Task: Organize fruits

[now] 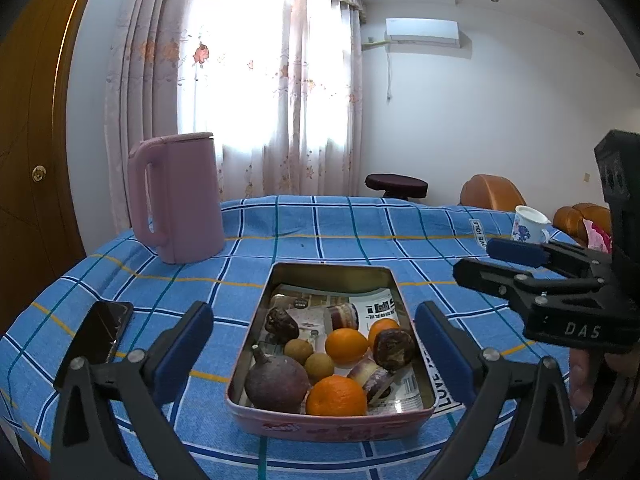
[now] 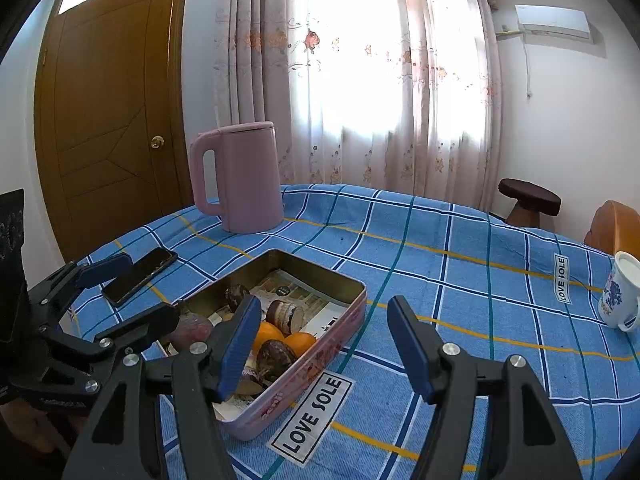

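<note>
1. Your left claw (image 1: 314,344) hovers over the near end of the tin (image 1: 416,414), its blue pads spread wide to either side, nothing between them.
2. Your right claw (image 2: 320,344) stands apart too and empty, just right of the tin, above the blue checked table (image 2: 460,280).
3. The fruits sit together in the tin on printed paper: three oranges (image 1: 346,345), two small brown round ones (image 1: 319,366), a big dark purple one (image 1: 277,382), and some darker pieces you can't quite identify.
4. A pink kettle (image 1: 180,196), a phone (image 1: 102,340) and a mug (image 1: 528,226) also stand on the table.
</note>
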Demonstrator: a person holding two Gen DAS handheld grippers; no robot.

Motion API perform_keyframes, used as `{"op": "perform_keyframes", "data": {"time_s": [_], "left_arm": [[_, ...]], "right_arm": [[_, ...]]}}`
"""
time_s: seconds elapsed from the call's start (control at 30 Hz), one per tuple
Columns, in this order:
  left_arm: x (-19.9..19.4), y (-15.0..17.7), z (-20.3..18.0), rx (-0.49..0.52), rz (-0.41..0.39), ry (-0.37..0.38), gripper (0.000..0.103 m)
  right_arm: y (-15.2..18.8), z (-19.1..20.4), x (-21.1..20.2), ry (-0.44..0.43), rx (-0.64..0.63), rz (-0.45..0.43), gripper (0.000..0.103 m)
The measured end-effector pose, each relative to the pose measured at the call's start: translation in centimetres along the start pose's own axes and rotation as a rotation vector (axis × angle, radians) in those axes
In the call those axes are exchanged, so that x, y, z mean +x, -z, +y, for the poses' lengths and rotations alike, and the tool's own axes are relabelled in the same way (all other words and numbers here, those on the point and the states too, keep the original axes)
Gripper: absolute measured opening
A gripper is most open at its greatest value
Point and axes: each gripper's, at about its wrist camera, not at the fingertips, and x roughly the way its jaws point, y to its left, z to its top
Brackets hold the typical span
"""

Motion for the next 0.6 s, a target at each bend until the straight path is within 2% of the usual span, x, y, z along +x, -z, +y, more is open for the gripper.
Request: {"op": "perform_keyframes", "data": {"time_s": [0.27, 0.43, 0.6], "left_arm": [[0.2, -0.2, -0.6, 0.017, 0.013, -0.008, 0.103], [-0.2, -0.6, -1.2, 0.027, -0.006, -0.006, 0.103], [-0.1, -0.9, -1.4, -0.002, 0.005, 0.025, 0.103]], "right_arm": [[0.1, -0.6, -0.8, 0.013, 0.007, -0.013, 0.067], [0.2, -1.3, -1.5, 0.028, 0.012, -0.027, 0.067], [0.3, -2.0, -2.2, 0.046, 0.023, -0.042, 0.067]]}}
